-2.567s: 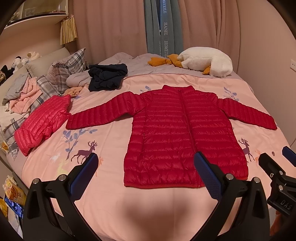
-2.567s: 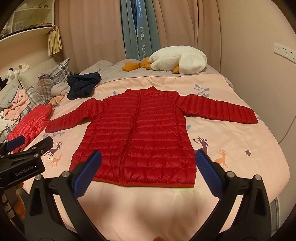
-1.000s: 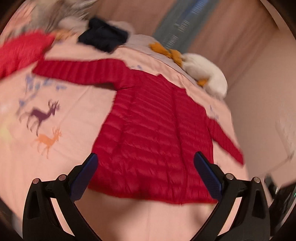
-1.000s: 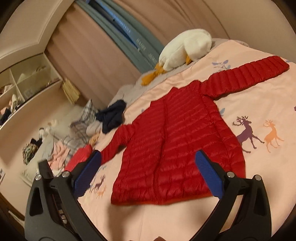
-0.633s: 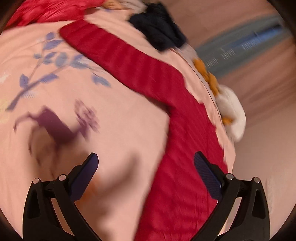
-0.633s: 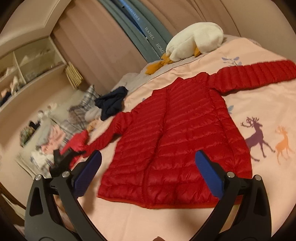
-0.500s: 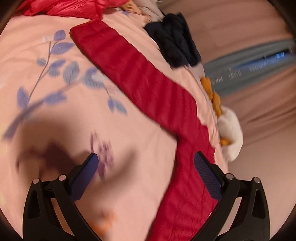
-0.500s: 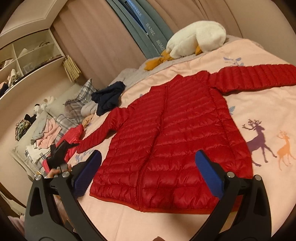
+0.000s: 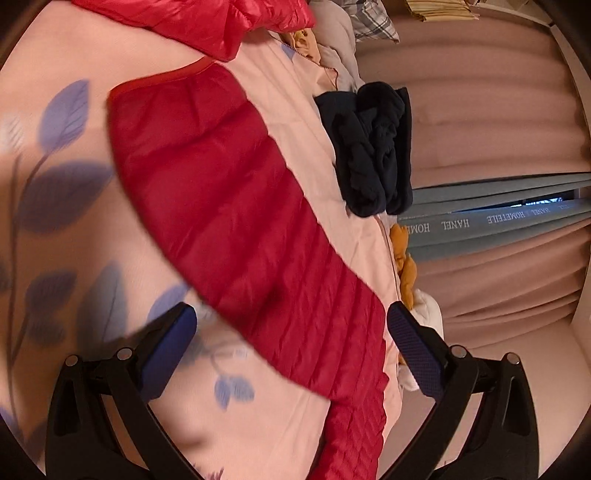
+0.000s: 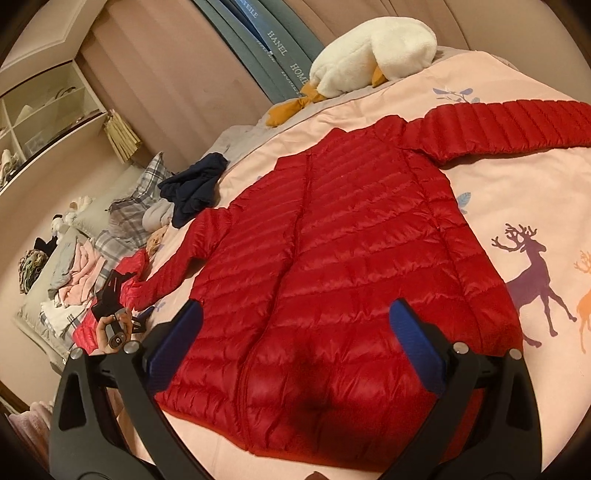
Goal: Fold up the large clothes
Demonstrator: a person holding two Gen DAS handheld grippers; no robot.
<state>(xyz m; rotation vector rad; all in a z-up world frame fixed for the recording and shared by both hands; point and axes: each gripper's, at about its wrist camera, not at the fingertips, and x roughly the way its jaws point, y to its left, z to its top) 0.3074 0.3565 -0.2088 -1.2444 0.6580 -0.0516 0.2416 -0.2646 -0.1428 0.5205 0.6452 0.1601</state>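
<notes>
A red quilted puffer jacket (image 10: 351,266) lies flat and face up on the pink bedspread (image 10: 524,206), both sleeves spread out sideways. My left gripper (image 9: 291,332) is open and hovers low over the jacket's left sleeve (image 9: 229,206), whose cuff lies ahead of the fingers. In the right wrist view the left gripper (image 10: 122,299) shows small, in a hand, at that sleeve's end. My right gripper (image 10: 295,325) is open above the jacket's lower body, near the hem, holding nothing.
A second, brighter red jacket (image 9: 229,22) lies just past the sleeve cuff. A dark navy garment (image 9: 373,147) sits nearby. A white plush goose (image 10: 373,48) rests at the bed's head. Plaid pillows and piled clothes (image 10: 85,262) lie at the left side. Curtains hang behind.
My left gripper swung left and dropped close over the jacket's left sleeve near its cuff. My right gripper tilted and moved nearer over the jacket's lower body. Both stayed open.
</notes>
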